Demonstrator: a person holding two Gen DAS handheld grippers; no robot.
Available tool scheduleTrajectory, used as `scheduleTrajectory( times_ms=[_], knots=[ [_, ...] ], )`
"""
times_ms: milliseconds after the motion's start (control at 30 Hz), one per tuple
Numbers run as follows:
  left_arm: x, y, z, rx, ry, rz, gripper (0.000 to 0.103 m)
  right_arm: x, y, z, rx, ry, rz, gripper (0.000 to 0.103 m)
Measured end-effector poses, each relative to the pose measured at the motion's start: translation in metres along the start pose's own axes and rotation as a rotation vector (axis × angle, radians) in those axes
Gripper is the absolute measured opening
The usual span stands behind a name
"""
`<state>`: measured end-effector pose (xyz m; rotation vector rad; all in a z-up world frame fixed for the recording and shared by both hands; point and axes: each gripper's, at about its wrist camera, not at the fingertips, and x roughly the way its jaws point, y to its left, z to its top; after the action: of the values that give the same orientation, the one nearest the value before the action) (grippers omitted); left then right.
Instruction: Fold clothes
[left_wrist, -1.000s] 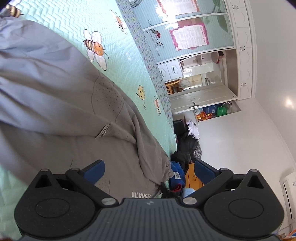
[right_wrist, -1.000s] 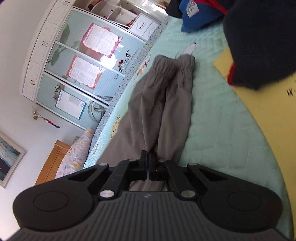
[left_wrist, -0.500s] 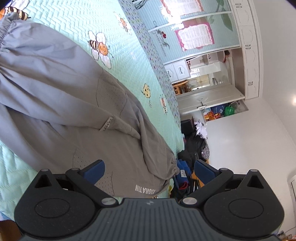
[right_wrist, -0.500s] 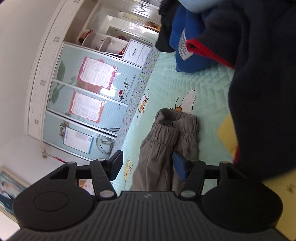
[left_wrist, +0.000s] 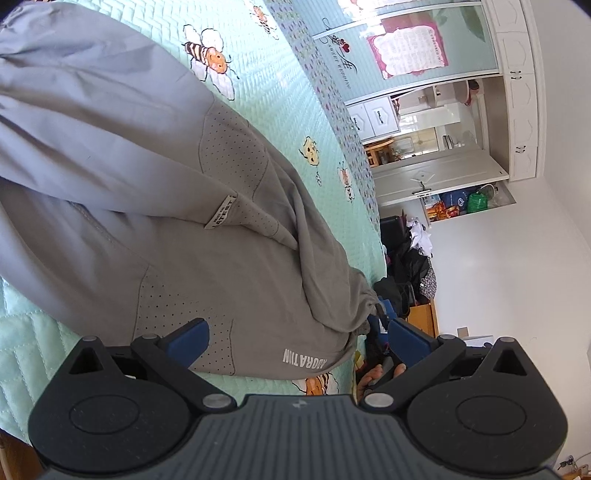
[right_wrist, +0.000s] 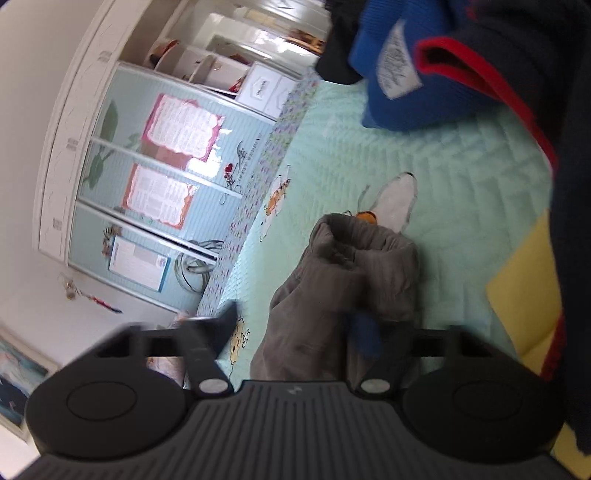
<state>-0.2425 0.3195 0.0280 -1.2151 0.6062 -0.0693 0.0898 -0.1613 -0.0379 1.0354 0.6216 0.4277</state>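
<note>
L gripper (left_wrist: 295, 338): blue-padded fingers (left_wrist: 188, 338) spread wide, nothing pinched; they straddle the near hem of the grey perforated sports trousers (left_wrist: 166, 229) w/ white printed lettering, pads clear of the cloth. Trousers spread from just ahead of the fingers out toward 10–11 o'clock across the mint-green quilted bedspread w/ bee print (left_wrist: 280, 122); small woven label (left_wrist: 221, 214) sits on a seam at about 11 o'clock. Drawstring cuff (left_wrist: 364, 302) hangs by the bed edge at 1 o'clock. Beyond, at 1–2 o'clock: white door (left_wrist: 439, 177) and pale wardrobe w/ pink-framed posters (left_wrist: 406, 48).

R gripper (right_wrist: 295, 332): view motion-blurred; jaws closing, still apart, w/ bunched grey trouser cloth (right_wrist: 343, 280) between them; can't tell if pads touch it. Cloth runs from the fingers out to 12 o'clock and ends in a gathered cuff on the green bedspread (right_wrist: 461, 177). At 1–3 o'clock: blue knit garment w/ white tag (right_wrist: 406, 81), dark navy garment w/ red trim (right_wrist: 535, 92), yellow sheet (right_wrist: 524, 291).
</note>
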Motion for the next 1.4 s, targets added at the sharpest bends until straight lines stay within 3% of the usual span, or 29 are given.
scheduleTrajectory(
  times_ms=[133, 367, 433, 500, 600, 767, 933, 1033, 1100, 1133, 1267, 1400],
  knots=[
    [0.002, 0.0, -0.001, -0.003, 0.007, 0.006, 0.102, -0.007, 0.006, -0.002, -0.029, -0.008, 0.027, 0.015],
    [0.0, -0.003, -0.001, -0.005, 0.004, 0.014, 0.102, -0.037, -0.016, 0.011, 0.252, 0.022, 0.283, 0.014],
    [0.002, -0.004, -0.001, -0.004, 0.011, 0.016, 0.102, -0.043, -0.024, 0.019, 0.234, 0.039, 0.242, 0.014],
    [0.005, -0.004, -0.003, -0.002, 0.022, 0.023, 0.102, -0.042, -0.037, 0.026, 0.192, 0.06, 0.111, 0.014],
    [0.01, -0.002, -0.005, -0.005, 0.041, 0.04, 0.102, -0.028, -0.055, 0.027, 0.104, 0.091, -0.017, 0.011],
    [0.011, -0.004, -0.006, 0.008, 0.047, 0.05, 0.102, -0.02, -0.028, 0.021, -0.141, 0.091, -0.096, 0.014],
    [0.013, -0.001, -0.007, 0.004, 0.055, 0.069, 0.102, -0.029, -0.009, 0.011, -0.281, 0.024, -0.065, 0.016],
    [0.015, -0.002, -0.009, 0.006, 0.059, 0.075, 0.102, -0.021, -0.008, 0.017, -0.224, 0.05, 0.029, 0.017],
    [0.016, -0.003, -0.01, 0.006, 0.061, 0.068, 0.102, -0.004, -0.02, 0.022, -0.169, 0.129, -0.029, 0.022],
    [0.016, -0.004, -0.011, 0.008, 0.061, 0.069, 0.102, 0.004, -0.026, 0.024, -0.142, 0.17, -0.06, 0.017],
    [0.014, -0.003, -0.011, 0.004, 0.048, 0.074, 0.102, 0.0, -0.031, 0.027, -0.093, 0.155, -0.058, 0.018],
    [0.014, -0.004, -0.008, 0.015, 0.032, 0.082, 0.102, -0.013, -0.031, 0.027, -0.063, 0.125, -0.047, 0.031]
  ],
)
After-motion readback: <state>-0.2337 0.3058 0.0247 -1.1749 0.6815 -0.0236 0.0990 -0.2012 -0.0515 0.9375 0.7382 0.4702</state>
